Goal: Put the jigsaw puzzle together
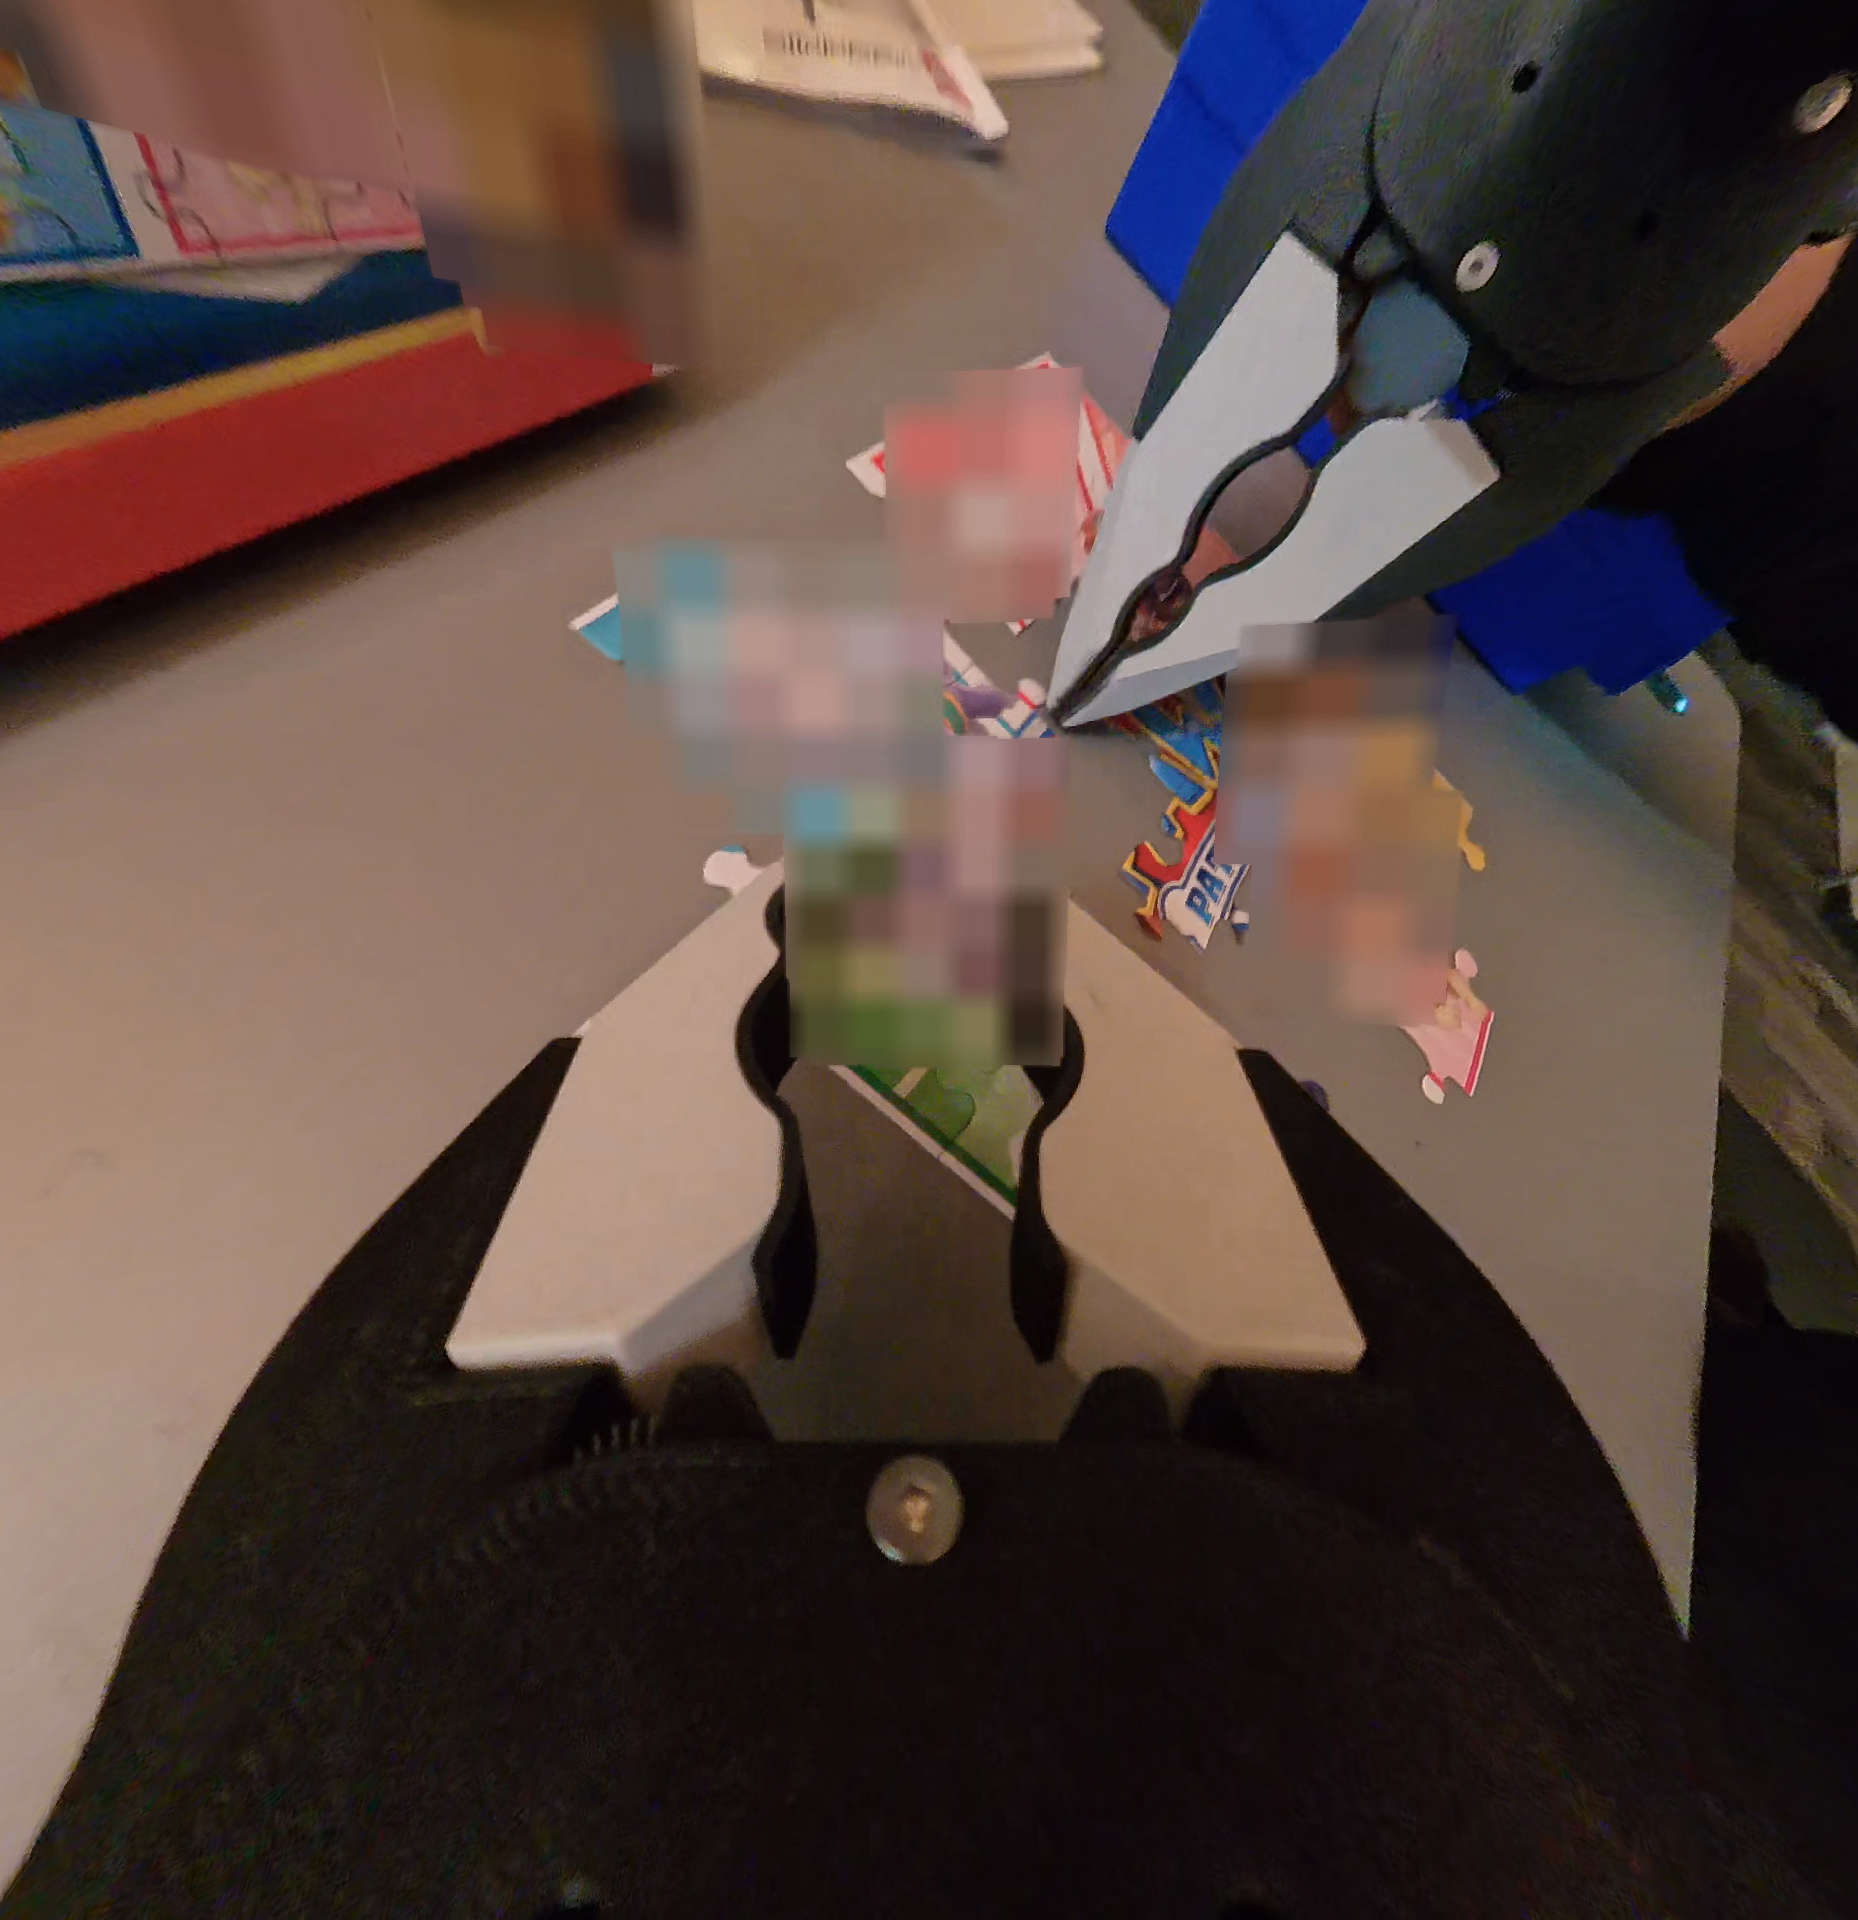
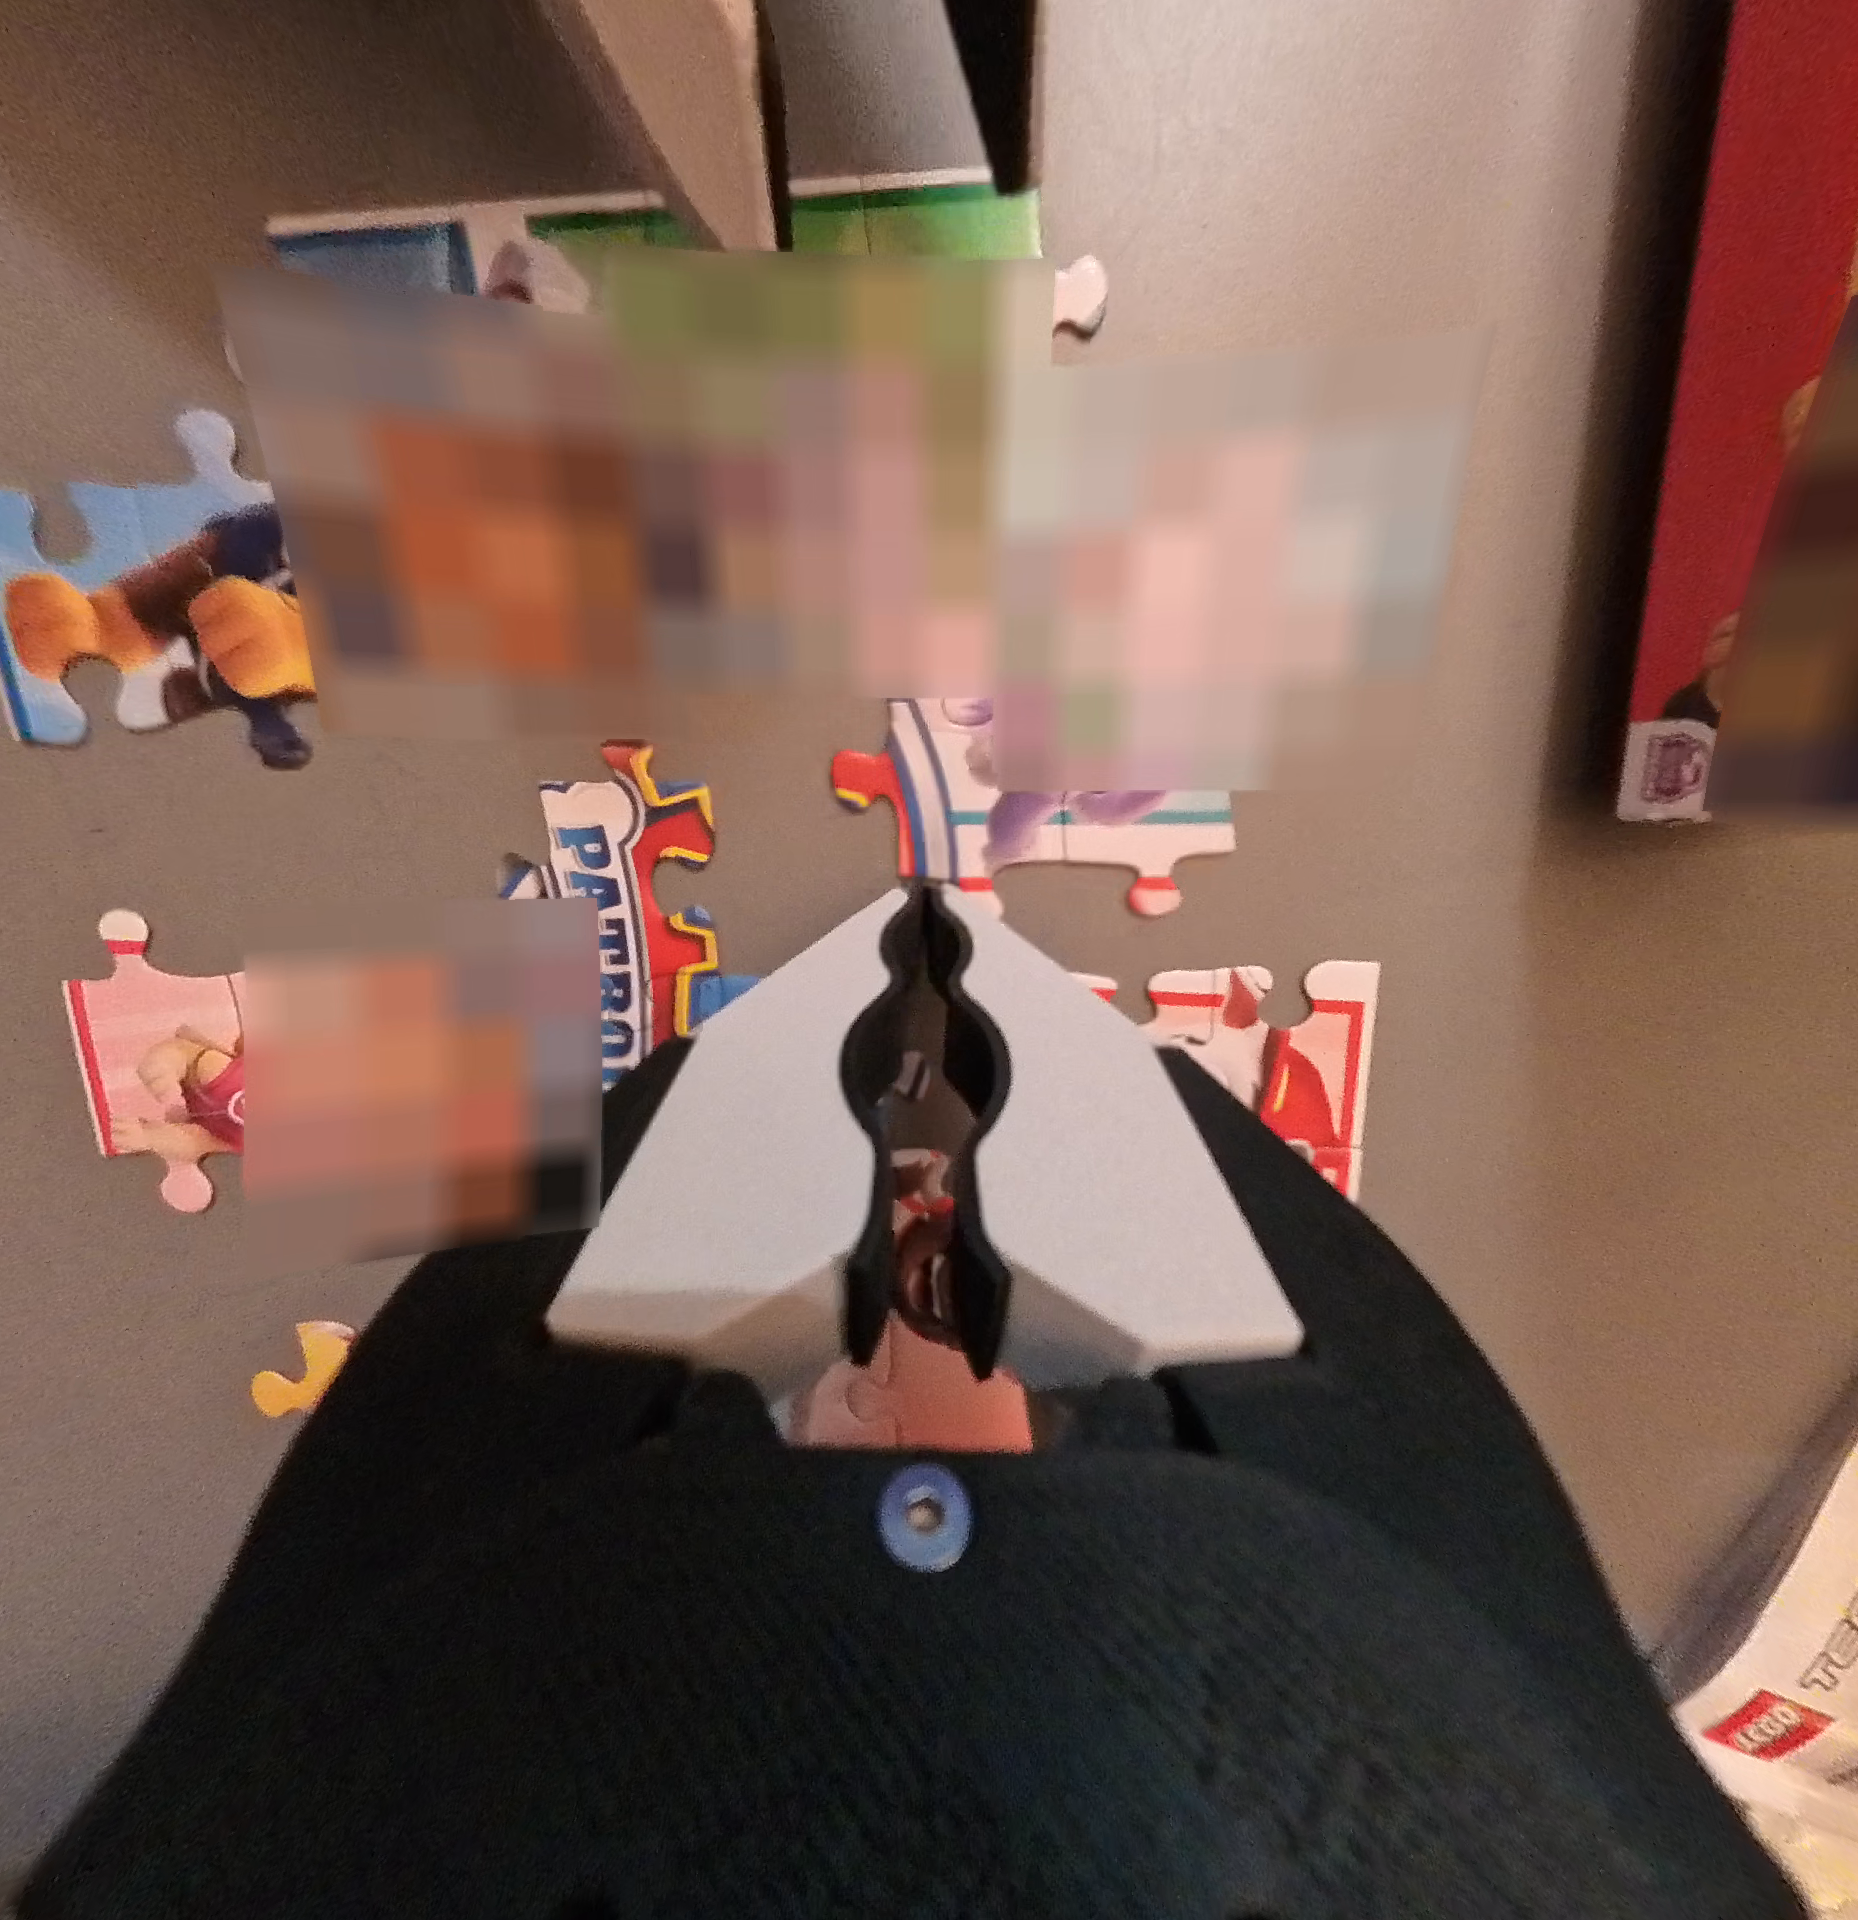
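Right jaws: my right gripper is closed, tips at the near edge of a white cardboard puzzle piece with red knob; possibly pinching it.
Piece axis: runs left-right.
Left jaws: my left gripper stands open over the green-edged joined puzzle section.
Surface: grey table.

Mosaic patches hide most puzzle pieces and the left tongs' tips.

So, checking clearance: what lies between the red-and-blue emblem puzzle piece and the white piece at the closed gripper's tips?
Bare grey tabletop, seen in the right wrist view.
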{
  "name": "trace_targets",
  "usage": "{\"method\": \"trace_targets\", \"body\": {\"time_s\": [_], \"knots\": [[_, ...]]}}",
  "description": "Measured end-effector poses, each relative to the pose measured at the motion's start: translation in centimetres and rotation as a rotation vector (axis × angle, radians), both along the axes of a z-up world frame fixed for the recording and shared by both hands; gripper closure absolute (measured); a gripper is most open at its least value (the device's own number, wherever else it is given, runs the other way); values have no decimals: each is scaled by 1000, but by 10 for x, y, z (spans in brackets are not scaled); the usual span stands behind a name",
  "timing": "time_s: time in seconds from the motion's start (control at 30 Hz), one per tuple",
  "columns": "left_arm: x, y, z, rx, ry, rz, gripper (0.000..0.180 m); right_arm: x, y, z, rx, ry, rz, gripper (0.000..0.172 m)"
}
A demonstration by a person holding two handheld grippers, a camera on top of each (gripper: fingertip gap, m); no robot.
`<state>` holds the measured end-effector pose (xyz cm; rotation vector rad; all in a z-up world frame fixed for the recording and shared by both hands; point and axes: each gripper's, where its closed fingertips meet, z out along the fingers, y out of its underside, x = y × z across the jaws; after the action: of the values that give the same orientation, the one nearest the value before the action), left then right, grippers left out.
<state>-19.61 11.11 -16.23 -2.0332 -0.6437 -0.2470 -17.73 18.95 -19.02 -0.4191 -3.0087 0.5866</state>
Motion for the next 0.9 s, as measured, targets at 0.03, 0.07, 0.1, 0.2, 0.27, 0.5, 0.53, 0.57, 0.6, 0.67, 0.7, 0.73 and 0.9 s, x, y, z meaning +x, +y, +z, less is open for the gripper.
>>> {"method": "trace_targets", "body": {"time_s": [0.03, 0.07, 0.1, 0.2, 0.27, 0.5, 0.53, 0.57, 0.6, 0.67, 0.7, 0.73, 0.9], "knots": [[-2, -1, 4, 17, 5, 9, 144, 0, 1, 1, -2, 3, -2, 172], [-4, -2, 6, 29, 8, 18, 144, 0, 2, 1, 1, 2, -5, 172], [-5, -3, 8, 35, 5, 24, 144, -1, 4, 1, 10, 4, -8, 172], [-7, -7, 4, 14, -13, 32, 142, -1, 5, 1, 7, 14, -3, 172], [-8, -11, 0, -21, -19, 36, 142, -1, 1, 3, -22, 9, -6, 167], [-1, -16, -10, -84, -76, 10, 141, -5, 0, -4, 9, 10, -5, 150], [0, -16, -11, -87, -76, 6, 141, -5, -1, -4, 10, 7, -3, 152], [1, -15, -11, -90, -75, 2, 141, -5, -2, -4, 12, 0, 0, 154], [2, -15, -11, -93, -74, -2, 140, -4, -2, -4, 16, -7, 1, 156], [3, -14, -12, -95, -74, -7, 140, -5, -2, -4, 27, -12, -4, 156], [4, -13, -11, -93, -74, -8, 140, -5, -2, -4, 32, -13, -7, 156], [4, -13, -11, -89, -73, -8, 140, -5, -2, -4, 36, -13, -9, 157], [1, -14, -7, -73, -66, 3, 139, -5, -2, -4, 30, -4, -17, 157]]}}
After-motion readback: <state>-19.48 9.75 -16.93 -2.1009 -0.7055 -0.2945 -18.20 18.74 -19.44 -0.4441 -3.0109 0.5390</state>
